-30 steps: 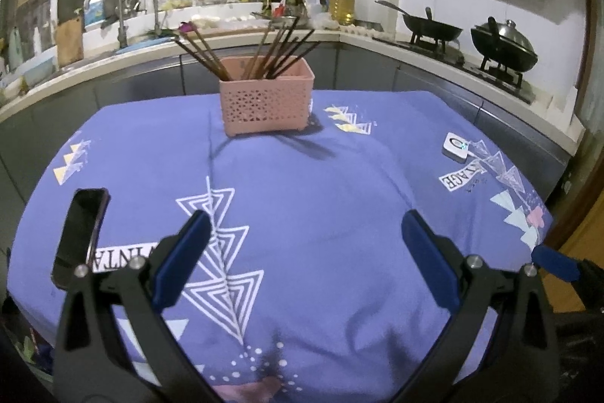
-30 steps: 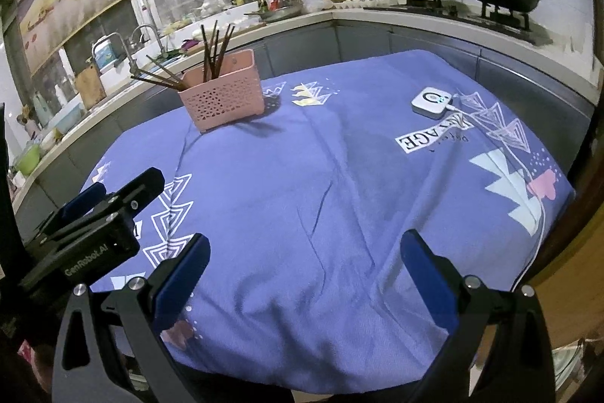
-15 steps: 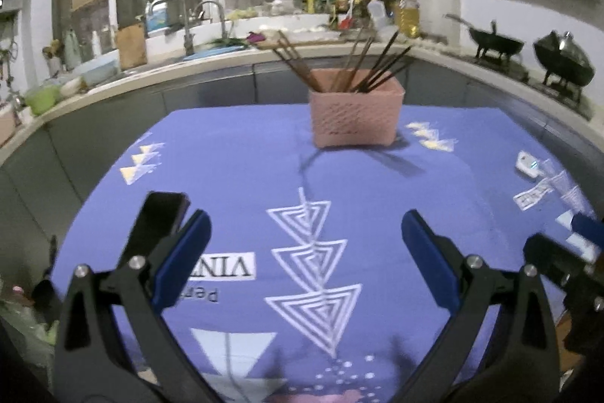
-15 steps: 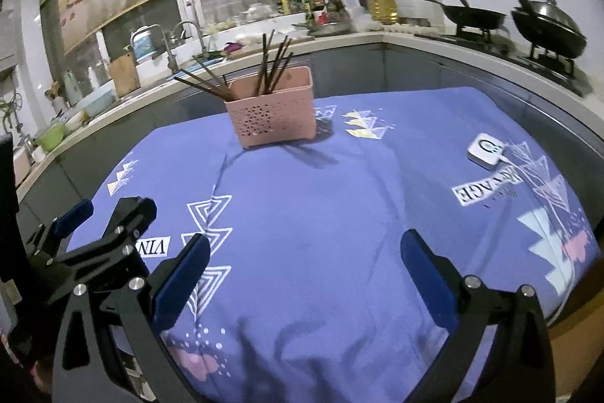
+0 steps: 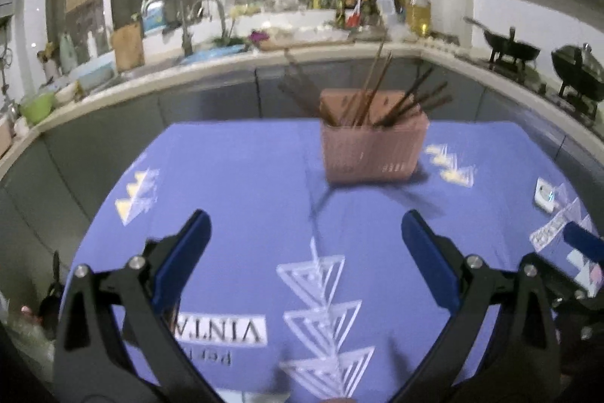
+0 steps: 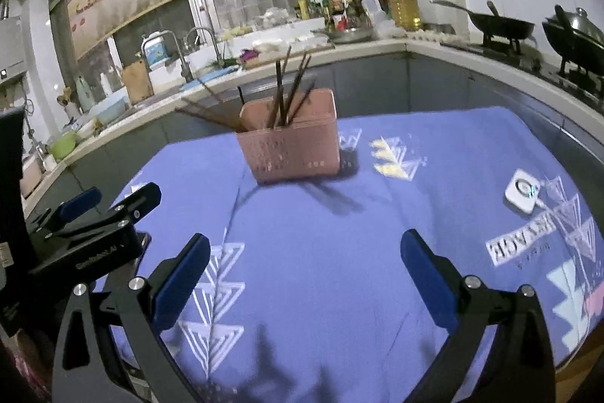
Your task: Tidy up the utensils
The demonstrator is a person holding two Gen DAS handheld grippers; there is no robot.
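**Desk:** Where are you holding, and what have you got?

**Spotter:** Nothing in either tool. Your left gripper (image 5: 305,244) hangs over the purple tablecloth (image 5: 245,184) with its jaws spread wide and empty; your right gripper (image 6: 305,263) is the same, fingers parted, nothing between them. The pink basket (image 6: 292,150) stands upright at the far middle of the table, well apart from both, chopsticks (image 6: 281,97) fanned out of it at loose angles.

**Desk:** What could go wrong from here?

**Spotter:** By my reading, the basket looks light. If you pinch one stick and pull along its slant, you could drag or tip the basket and spill the rest. The cloth is loose too; a snagged fingertip could shift it. Mind the white puck (image 6: 523,191) near the right edge.
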